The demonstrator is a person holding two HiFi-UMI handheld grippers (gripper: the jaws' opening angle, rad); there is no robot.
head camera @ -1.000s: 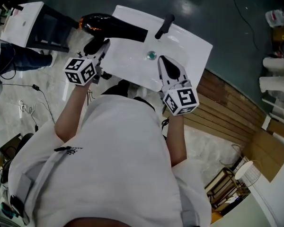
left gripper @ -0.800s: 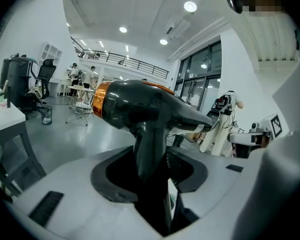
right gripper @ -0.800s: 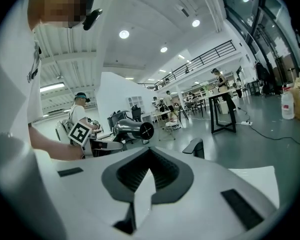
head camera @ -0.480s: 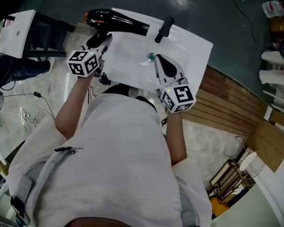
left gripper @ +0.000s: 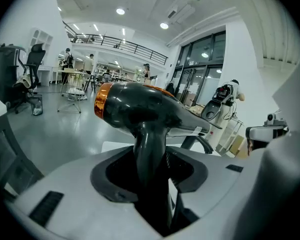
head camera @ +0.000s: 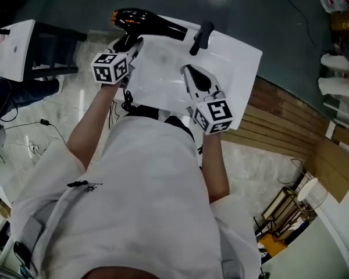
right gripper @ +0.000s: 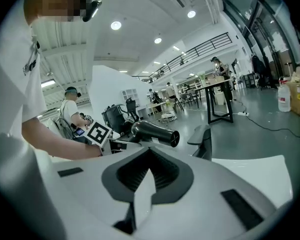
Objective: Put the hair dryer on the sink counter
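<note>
The black hair dryer (head camera: 146,21) with an orange rear ring hangs over the far left edge of the white sink counter (head camera: 238,54). My left gripper (head camera: 131,42) is shut on its handle. In the left gripper view the handle (left gripper: 149,154) runs up between the jaws of the left gripper (left gripper: 152,171) to the body. Whether the dryer touches the counter I cannot tell. My right gripper (head camera: 189,71) hovers over the basin, shut and holding nothing. The right gripper view shows the right gripper (right gripper: 149,151) with the dryer (right gripper: 154,132) beyond it.
A black faucet (head camera: 200,35) stands at the sink's back edge, just right of the dryer's nozzle, and shows as the faucet (right gripper: 203,136) in the right gripper view. A white table (head camera: 17,42) stands to the left. Cables (head camera: 43,124) lie on the floor. Wooden slats (head camera: 279,121) lie to the right.
The left gripper has carried the dryer down and toward the sink's far edge, closer to the faucet. The right gripper has moved forward over the basin.
</note>
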